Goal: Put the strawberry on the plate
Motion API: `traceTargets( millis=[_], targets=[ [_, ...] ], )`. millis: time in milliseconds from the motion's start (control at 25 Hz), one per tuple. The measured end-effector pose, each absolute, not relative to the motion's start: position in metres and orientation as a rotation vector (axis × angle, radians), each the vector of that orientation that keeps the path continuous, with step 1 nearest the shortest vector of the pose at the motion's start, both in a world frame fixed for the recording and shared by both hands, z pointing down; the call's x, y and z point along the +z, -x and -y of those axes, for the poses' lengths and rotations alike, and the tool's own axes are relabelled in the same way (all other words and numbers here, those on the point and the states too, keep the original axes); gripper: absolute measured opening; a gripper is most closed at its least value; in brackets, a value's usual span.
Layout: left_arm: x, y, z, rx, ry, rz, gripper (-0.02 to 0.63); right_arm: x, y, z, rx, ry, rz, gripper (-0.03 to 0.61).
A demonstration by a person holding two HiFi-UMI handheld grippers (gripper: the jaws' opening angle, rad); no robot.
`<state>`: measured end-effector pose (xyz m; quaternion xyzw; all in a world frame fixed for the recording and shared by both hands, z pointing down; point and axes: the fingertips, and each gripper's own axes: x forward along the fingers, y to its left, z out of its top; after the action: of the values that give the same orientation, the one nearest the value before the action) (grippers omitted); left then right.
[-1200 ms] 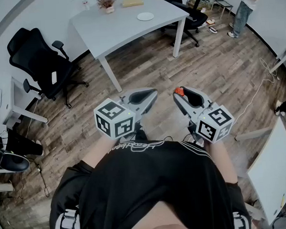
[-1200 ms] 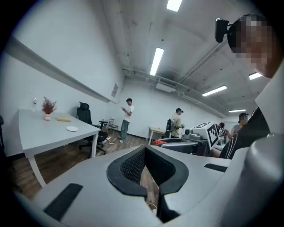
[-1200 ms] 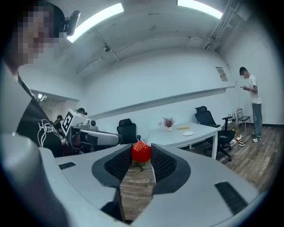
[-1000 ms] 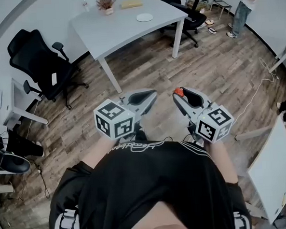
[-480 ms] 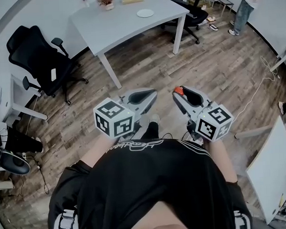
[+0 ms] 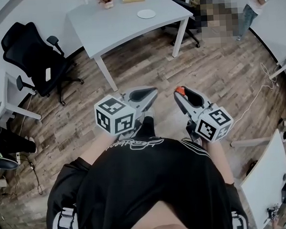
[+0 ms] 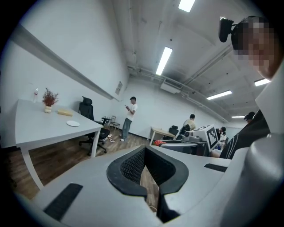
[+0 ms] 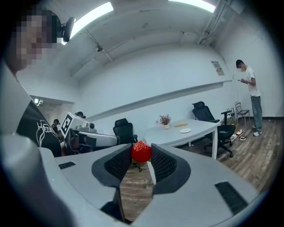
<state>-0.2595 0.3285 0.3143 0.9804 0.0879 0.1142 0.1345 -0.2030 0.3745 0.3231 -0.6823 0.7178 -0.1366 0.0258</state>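
**A:** Where does the fruit sit?

**B:** Your right gripper [image 8: 141, 150] has its jaws clenched on the strawberry [image 8: 141, 151], pinched at the very tips, high above the wooden floor. Your left gripper [image 7: 144, 150] has its jaws pressed together on nothing. The plate [image 6: 146, 13] lies on the white table [image 6: 113, 26], well ahead of you.

**A:** So how do you carry it well?

**B:** Walk it over level and don't tighten. A grip at the tips looks easy to lose, and soft fruit likely bruises. Come in over the table edge, lower until the berry is just above the plate, then release.

**A:** Which way does it point?

**B:** It looks nearly round, so you can't read a long axis. A trace of green under it may be the leaf end, but it's too small to be sure.
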Motion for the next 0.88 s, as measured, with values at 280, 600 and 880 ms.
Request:
traceTargets(
  millis=[280, 600, 880],
  targets=[
    [0.315, 0.196, -0.239, 0.325, -2.804, -0.242, 0.008, 0.321, 0.138, -0.292, -0.449, 2.117, -2.209, 0.13],
    [0.315, 0.089, -0.118, 0.368, -2.775, -0.257, 0.008, 0.324, 0.034, -0.174, -0.528, 2.121, -2.182, 0.13],
    [0.317, 0.025, -0.01, 0.373, -2.752, -0.219, 0.008, 0.324, -0.028, -0.069, -0.557, 2.103, -2.219, 0.13]
  ],
)
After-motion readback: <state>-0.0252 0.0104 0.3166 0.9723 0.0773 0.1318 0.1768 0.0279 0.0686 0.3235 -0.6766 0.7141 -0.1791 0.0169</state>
